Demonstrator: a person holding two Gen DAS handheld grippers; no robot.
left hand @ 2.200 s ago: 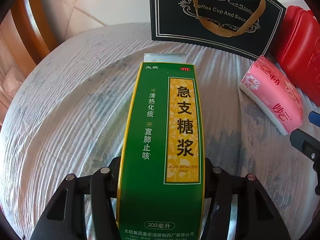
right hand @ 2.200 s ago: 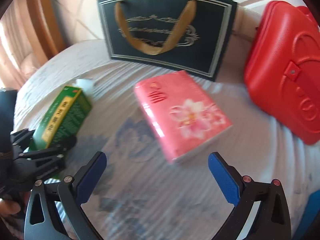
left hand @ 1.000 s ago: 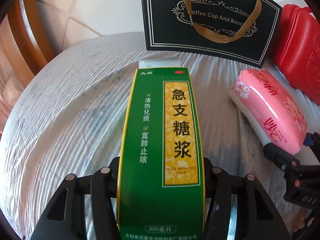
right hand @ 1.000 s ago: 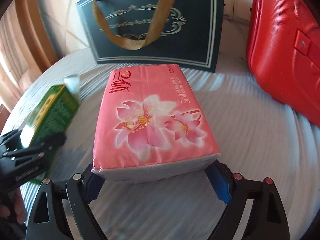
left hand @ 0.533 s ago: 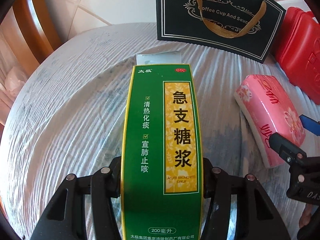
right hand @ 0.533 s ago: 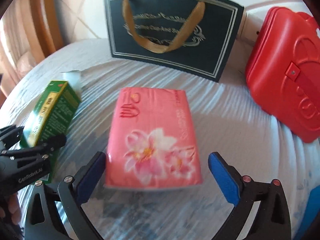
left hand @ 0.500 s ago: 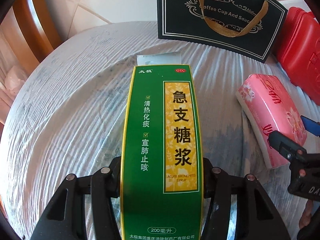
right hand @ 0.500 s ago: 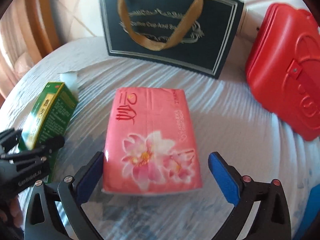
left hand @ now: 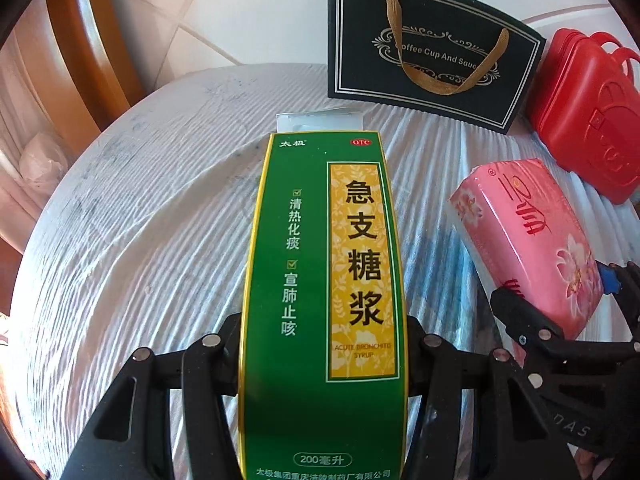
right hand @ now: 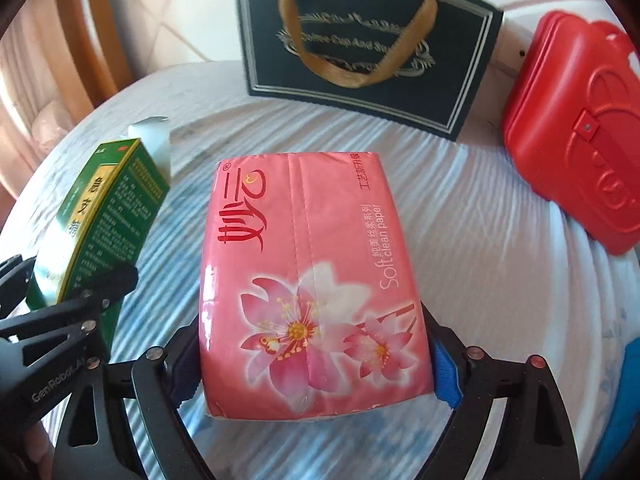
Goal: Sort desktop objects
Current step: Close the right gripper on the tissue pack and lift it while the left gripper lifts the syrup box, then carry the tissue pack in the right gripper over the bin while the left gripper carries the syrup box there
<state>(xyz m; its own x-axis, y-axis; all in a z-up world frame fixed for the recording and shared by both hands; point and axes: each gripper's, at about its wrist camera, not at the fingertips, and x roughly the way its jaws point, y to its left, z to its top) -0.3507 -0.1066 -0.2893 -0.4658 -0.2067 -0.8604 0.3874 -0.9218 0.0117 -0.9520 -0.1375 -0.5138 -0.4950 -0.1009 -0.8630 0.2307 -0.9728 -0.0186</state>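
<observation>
A green syrup box (left hand: 324,280) with yellow label points away from me, and my left gripper (left hand: 324,336) is shut on its lower half, above the cloth. The same green syrup box (right hand: 108,216) and left gripper (right hand: 80,300) show at the left of the right wrist view. A pink tissue pack (right hand: 308,264) with flower print sits between the blue pads of my right gripper (right hand: 316,356). Those jaws are closing and the pads press on its near end. In the left wrist view the pink tissue pack (left hand: 528,240) lies at the right with the right gripper (left hand: 560,312) on it.
A round table under a white ribbed cloth (left hand: 140,220) carries everything. A dark paper gift bag (right hand: 368,48) with gold handles stands at the back. A red plastic case (right hand: 576,140) leans at the back right. A wooden chair (left hand: 84,40) stands beyond the table's left edge.
Half a second ago the right jaws stood wide with the tissue pack lying loose between them; now they press on it. The left gripper has shifted with the green box still held.
</observation>
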